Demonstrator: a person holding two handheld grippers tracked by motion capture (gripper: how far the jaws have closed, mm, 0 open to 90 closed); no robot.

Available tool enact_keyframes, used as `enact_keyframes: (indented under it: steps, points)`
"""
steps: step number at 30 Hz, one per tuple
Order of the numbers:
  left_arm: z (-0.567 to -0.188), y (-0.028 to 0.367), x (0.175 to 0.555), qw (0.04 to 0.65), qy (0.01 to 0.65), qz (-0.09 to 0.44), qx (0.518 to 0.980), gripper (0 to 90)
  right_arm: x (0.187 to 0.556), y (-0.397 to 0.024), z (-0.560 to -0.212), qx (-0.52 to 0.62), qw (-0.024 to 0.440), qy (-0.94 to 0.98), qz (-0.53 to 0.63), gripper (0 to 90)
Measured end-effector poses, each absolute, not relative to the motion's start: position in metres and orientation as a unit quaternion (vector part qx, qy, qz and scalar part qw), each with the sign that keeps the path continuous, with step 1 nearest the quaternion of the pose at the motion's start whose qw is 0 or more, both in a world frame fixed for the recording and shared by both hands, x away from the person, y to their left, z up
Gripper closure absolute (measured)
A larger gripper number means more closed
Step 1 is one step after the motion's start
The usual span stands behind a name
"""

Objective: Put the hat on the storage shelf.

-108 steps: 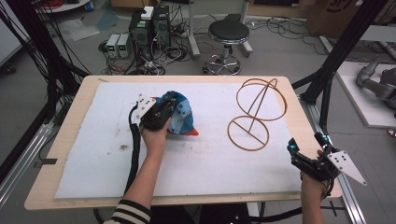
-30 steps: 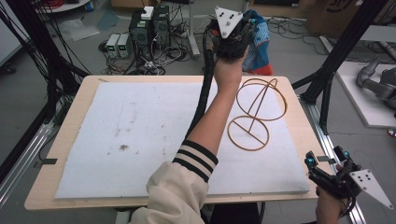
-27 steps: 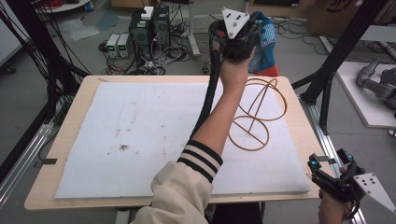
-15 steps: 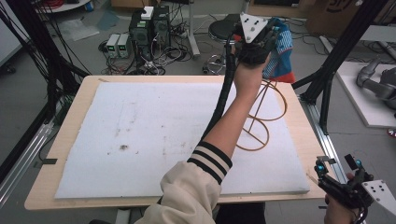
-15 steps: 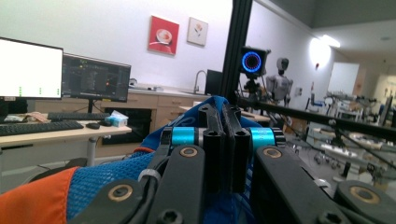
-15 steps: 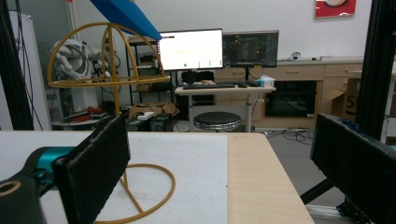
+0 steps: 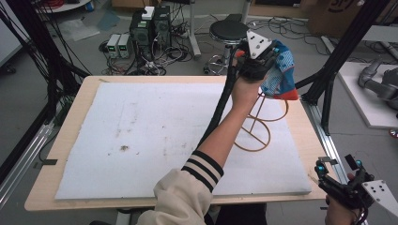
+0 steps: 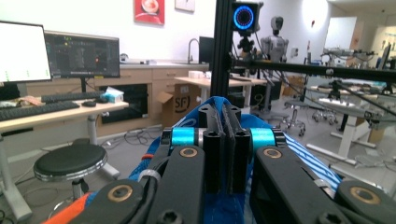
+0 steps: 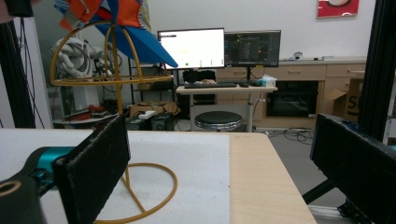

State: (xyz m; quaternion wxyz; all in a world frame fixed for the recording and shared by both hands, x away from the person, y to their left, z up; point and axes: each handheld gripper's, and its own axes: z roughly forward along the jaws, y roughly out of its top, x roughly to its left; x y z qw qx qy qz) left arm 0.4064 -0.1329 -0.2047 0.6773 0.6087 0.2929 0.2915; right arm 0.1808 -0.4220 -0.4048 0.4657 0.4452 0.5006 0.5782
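Lifted off the mat, our left gripper (image 7: 263, 58) clamps the blue cloth (image 7: 280, 75) just above the wire stand (image 7: 263, 119); our right gripper (image 7: 340, 185) waits open, well nearer us.

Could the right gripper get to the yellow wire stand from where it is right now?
Probably yes. The right gripper sits open at the table's near right corner, and the yellow wire stand is straight ahead of its jaws with bare white mat between. The left gripper holds a blue cloth above it.
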Motion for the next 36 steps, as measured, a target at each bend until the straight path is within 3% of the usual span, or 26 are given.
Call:
enact_keyframes:
  steps: [14, 22, 34, 36]
  points:
    - [-0.228, -0.121, 0.405, 0.641, 0.282, 0.292, 0.651, 87.0, 0.184, -0.419, -0.405, 0.446, 0.463, 0.503, 0.577, 4.6]
    - [-0.243, -0.118, 0.405, 0.643, 0.283, 0.298, 0.647, 86.4, 0.187, -0.416, -0.405, 0.439, 0.461, 0.506, 0.581, 4.6]
    - [-0.257, -0.116, 0.406, 0.64, 0.291, 0.294, 0.648, 81.2, 0.189, -0.415, -0.406, 0.439, 0.461, 0.511, 0.578, 4.6]
    - [-0.257, -0.116, 0.406, 0.644, 0.29, 0.292, 0.645, 75.6, 0.188, -0.414, -0.406, 0.441, 0.458, 0.51, 0.579, 4.6]
